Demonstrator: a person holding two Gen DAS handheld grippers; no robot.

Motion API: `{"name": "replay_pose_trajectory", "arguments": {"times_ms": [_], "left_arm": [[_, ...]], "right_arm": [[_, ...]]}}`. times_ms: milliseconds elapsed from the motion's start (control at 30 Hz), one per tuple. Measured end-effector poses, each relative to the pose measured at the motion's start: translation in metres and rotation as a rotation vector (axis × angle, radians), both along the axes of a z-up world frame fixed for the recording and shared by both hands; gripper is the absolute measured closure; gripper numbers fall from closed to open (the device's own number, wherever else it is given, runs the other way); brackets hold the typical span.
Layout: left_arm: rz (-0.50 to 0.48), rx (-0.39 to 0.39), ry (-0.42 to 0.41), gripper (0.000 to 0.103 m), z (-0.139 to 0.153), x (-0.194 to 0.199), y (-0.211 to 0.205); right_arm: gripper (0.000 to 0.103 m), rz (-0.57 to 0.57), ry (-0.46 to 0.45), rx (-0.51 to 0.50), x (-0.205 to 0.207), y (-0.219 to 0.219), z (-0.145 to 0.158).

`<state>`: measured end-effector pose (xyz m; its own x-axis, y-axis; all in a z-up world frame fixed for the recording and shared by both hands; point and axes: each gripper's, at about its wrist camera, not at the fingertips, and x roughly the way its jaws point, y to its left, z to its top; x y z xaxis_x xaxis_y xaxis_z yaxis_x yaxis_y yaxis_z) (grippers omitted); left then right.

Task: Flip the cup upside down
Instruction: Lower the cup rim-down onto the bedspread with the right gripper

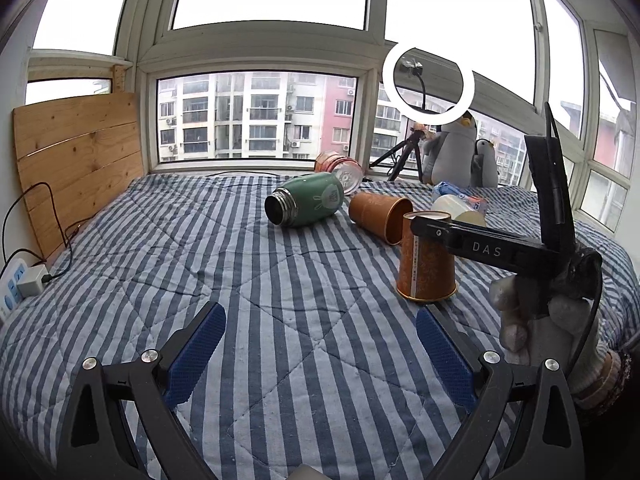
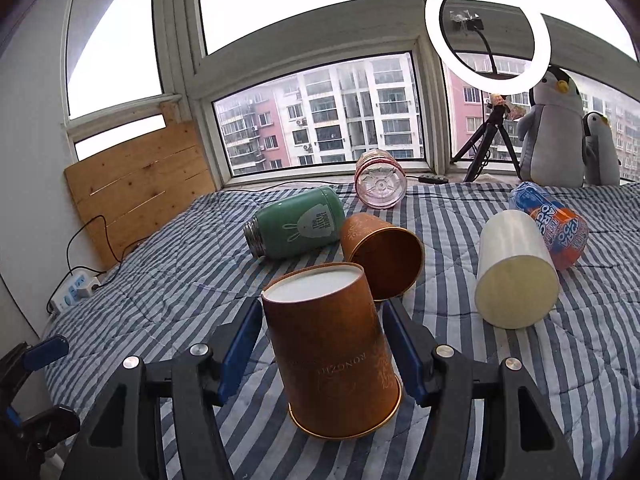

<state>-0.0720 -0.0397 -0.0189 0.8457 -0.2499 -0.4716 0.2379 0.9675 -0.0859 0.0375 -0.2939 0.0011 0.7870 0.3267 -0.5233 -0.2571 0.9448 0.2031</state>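
An orange paper cup [image 2: 336, 352] stands upside down on the striped bed, white base on top, rim on the quilt. It sits between the blue pads of my right gripper [image 2: 320, 344]. The jaws are open, with small gaps to the cup on both sides. In the left wrist view the same cup [image 1: 426, 260] stands at the right, with the right gripper [image 1: 436, 226] around its upper part. My left gripper [image 1: 320, 348] is open and empty, low over the quilt, left of the cup.
A second orange cup [image 2: 384, 256] lies on its side behind the first. A green flask [image 2: 296, 228], a pink jar [image 2: 380, 184], a white cup [image 2: 516, 272] and a snack pack [image 2: 556, 228] lie around. A ring light [image 2: 488, 32] and a plush penguin [image 2: 556, 128] stand at the window.
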Motion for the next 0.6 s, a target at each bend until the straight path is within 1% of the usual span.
{"name": "replay_pose_trajectory", "arguments": {"times_ms": [100, 200, 233, 367, 467, 600], "left_arm": [[0.002, 0.005, -0.01, 0.005, 0.004, -0.001, -0.001], [0.002, -0.008, -0.021, 0.005, 0.007, -0.003, 0.0], [0.004, -0.011, -0.027, 0.005, 0.008, -0.003, 0.0], [0.014, -0.024, -0.06, 0.005, 0.013, -0.009, -0.002], [0.022, -0.036, -0.097, 0.005, 0.023, -0.016, -0.005], [0.021, -0.035, -0.167, 0.005, 0.037, -0.026, -0.016]], "right_arm": [[0.044, 0.002, 0.021, -0.016, -0.002, 0.0, -0.002], [0.043, 0.001, 0.019, -0.027, -0.008, -0.001, -0.001], [0.042, -0.007, 0.012, -0.033, -0.01, -0.001, 0.0], [0.029, -0.031, -0.031, -0.054, -0.025, -0.004, 0.006], [0.026, -0.045, -0.074, -0.081, -0.043, -0.008, 0.014], [0.024, -0.064, -0.133, -0.117, -0.073, -0.016, 0.027]]}}
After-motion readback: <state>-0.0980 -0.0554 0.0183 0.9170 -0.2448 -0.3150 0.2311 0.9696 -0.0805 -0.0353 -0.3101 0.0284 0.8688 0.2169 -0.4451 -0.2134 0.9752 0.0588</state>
